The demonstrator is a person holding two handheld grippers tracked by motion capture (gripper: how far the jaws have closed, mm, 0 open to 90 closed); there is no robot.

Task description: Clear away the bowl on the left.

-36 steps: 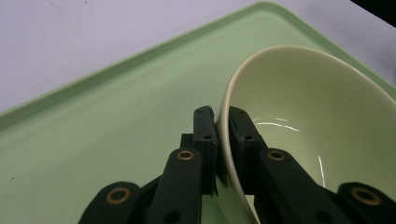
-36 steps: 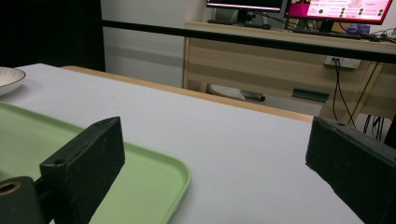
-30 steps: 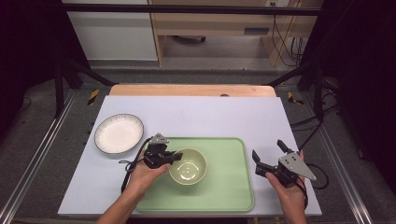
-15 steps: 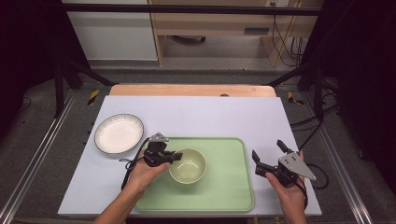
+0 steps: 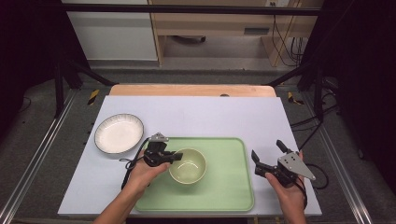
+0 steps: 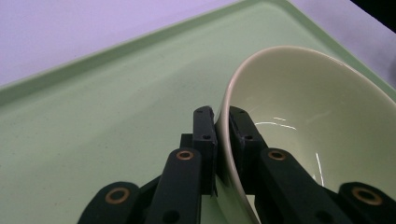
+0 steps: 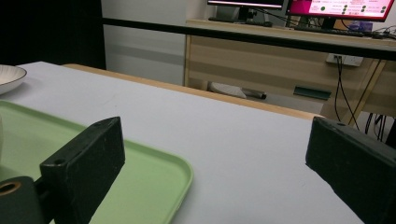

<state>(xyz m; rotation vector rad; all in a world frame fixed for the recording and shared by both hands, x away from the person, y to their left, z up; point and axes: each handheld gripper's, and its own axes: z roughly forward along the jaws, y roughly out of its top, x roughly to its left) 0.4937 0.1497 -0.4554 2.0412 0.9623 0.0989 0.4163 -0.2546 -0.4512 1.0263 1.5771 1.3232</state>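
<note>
Sitting on the green tray [image 5: 224,186] w/ room all around, the bowl [image 5: 187,165] is being pinched at its left rim by the left hand-held gripper [image 5: 173,157]; right hand-held gripper [image 5: 267,156] is hanging wide open & empty by the tabletop [image 5: 210,116] edge.

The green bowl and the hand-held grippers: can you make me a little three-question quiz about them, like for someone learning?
1. True or false: the left hand-held gripper is shut on the rim of the green bowl.
2. Where does the green bowl rest? A) on the white plate B) on the green tray C) on the bare table
3. Fill in: the right hand-held gripper has its jaws ____, with nothing between them.

Key:
1. True: in the left gripper view one jaw is outside the rim and one inside.
2. B: it sits on the green tray; the white plate lies apart, to the tray's left.
3. Open.
</note>
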